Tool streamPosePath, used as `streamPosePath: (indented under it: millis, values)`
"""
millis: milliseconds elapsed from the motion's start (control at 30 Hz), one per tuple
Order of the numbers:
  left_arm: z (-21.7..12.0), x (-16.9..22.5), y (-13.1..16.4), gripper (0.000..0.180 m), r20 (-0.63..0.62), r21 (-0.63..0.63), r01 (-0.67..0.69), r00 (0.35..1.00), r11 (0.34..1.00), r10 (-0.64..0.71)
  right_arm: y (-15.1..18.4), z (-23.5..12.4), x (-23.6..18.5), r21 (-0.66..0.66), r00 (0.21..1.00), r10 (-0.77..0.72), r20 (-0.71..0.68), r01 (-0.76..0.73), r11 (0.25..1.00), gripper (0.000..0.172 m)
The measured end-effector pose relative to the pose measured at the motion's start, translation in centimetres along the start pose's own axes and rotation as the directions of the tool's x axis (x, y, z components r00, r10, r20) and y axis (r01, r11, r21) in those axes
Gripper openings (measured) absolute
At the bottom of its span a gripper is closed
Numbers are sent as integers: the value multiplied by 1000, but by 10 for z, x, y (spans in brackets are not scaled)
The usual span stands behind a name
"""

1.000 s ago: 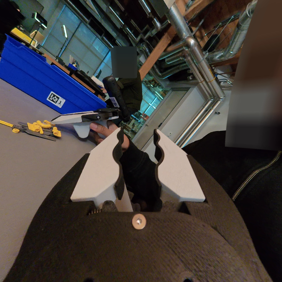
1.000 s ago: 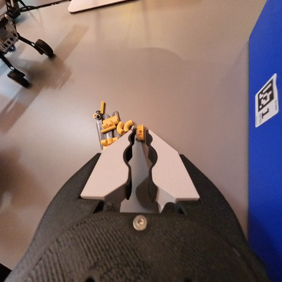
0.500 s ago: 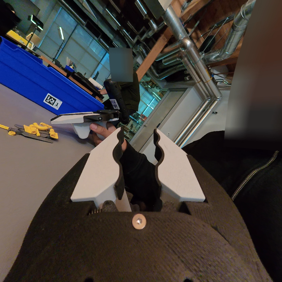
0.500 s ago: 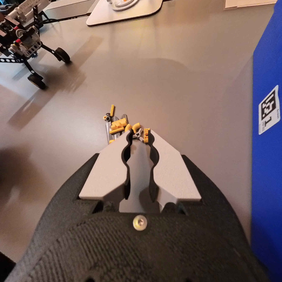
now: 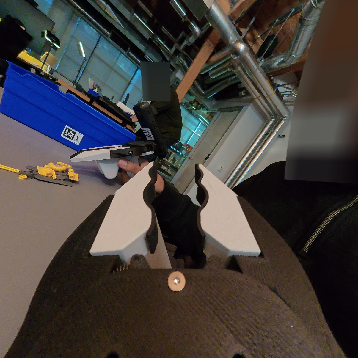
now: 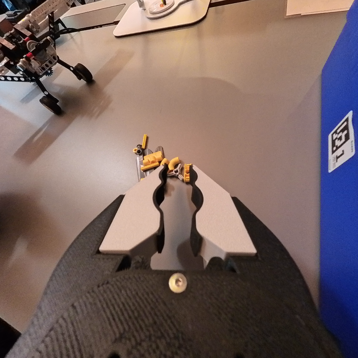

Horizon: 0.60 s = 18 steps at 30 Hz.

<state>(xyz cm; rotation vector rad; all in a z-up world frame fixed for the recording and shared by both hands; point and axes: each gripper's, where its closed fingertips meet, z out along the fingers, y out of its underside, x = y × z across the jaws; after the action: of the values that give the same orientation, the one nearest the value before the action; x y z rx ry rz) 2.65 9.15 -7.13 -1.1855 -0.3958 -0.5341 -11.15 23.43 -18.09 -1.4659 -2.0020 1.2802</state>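
Grey tabletop [image 6: 213,96] carries a wheeled toy model [image 6: 31,50] at far left, then a small heap of yellow and grey building pieces [image 6: 153,160]. Just before the heap hangs the right gripper [image 6: 177,168], jaws partly open, gripping nothing. A blue bin [image 6: 341,174] stands rightmost. The left gripper [image 5: 174,170] is raised, open and empty.

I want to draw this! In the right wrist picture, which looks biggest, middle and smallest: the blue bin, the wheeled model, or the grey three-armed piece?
1. blue bin, though it is nearest the camera
2. wheeled model, farther off
3. grey three-armed piece, tiny
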Motion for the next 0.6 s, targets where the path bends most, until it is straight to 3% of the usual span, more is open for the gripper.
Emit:
streamPosePath:
  millis: [333,500,600]
  values:
    - [0,1,0,34,18,-3,-46,999,999,46,-1,0,-1,6,1000,-8,2,8,1000,21]
    - [-7,0,-13,34,116,17,-187,976,982,184,-2,-1,-2,13,1000,-19,-1,20,1000,22]
    - [-12,5,-24,36,194,-91,-316,924,944,328,-2,-2,-3,20,1000,-28,1,28,999,21]
